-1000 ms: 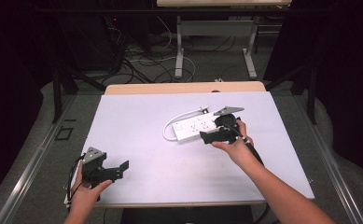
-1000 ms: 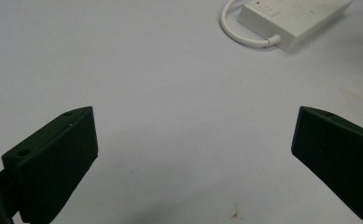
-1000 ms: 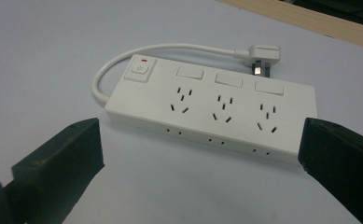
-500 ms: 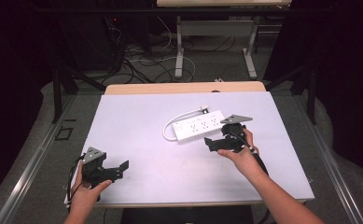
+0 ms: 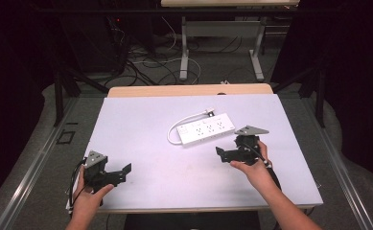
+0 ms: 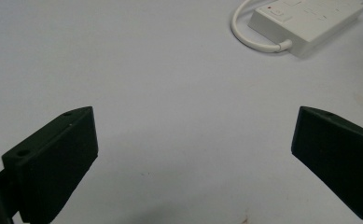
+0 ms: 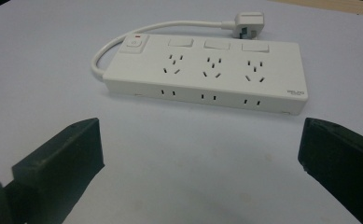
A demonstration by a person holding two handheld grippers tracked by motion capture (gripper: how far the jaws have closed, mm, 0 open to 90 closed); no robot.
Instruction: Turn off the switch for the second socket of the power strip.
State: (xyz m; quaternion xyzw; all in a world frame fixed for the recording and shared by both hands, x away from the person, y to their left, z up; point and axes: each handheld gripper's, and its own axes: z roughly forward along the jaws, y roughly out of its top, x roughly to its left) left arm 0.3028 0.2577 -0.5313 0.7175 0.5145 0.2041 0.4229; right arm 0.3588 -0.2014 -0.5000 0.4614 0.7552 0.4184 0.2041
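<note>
We see a dark room with cables (image 5: 141, 62) strewn on the floor and the legs of a second table (image 5: 184, 48) at the back. In front of it stands the desk (image 5: 141, 120), its top a pale sheet with a strip of wood showing along the far edge.

Right of centre on the desk lies a white power strip (image 5: 207, 129), flat, set at a slant in the high view. In the right gripper view we count three sockets on its top face, three rocker switches above them and a master switch with a red mark at one end. Its short white cord (image 5: 174, 130) loops from that end round the back, and the plug (image 5: 210, 113) rests on the desk just beside the strip's far edge.

The left hand-held gripper (image 5: 122, 171) sits at the near left corner of the desk, well apart from the strip, held by the person's left hand (image 5: 86, 201). In its own view we find the jaws spread wide with only bare desk between them.

The right hand-held gripper (image 5: 222, 154) is held by the right hand (image 5: 253, 167) near the strip's near side, apart from it. Its jaws also stand wide apart and grasp nothing; the strip lies just beyond their tips.
</note>
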